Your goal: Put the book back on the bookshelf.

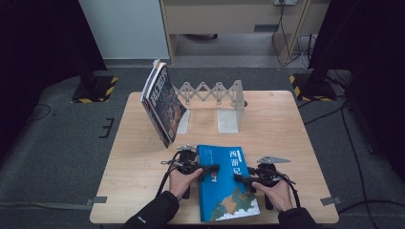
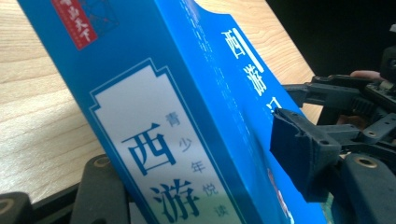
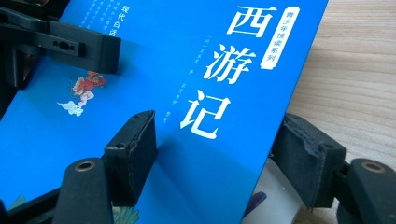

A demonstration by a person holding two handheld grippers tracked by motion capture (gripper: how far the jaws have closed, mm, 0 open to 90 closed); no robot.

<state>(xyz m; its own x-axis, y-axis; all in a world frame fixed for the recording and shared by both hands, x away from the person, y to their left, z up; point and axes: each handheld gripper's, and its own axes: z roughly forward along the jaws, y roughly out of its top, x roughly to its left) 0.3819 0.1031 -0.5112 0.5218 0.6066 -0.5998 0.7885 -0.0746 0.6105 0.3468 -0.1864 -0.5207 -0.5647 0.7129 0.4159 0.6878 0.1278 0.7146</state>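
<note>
Book: a blue paperback book with white Chinese title lettering (image 1: 225, 183) lay near the front edge of the light wooden worktop (image 1: 138, 157), between the two hands, its spine side lifted off the wood in the left gripper view.
Left gripper: the black left gripper (image 1: 203, 170) reached in from the book's left edge, held level by the left hand (image 1: 181, 182), forearm in a dark sleeve coming up from the bottom.
Left jaws: one jaw over the cover, the other under the spine side; whether the pads pressed on the book could not be told.
Right gripper: the black right gripper (image 1: 243, 180) came in from the book's right edge, the right hand (image 1: 276, 192) behind it.
Right jaws: one on the cover, one below the edge, clamped on the book.
Behind: a dark-covered book (image 1: 161, 102) leaned against a grey metal expanding book rack (image 1: 217, 98).
</note>
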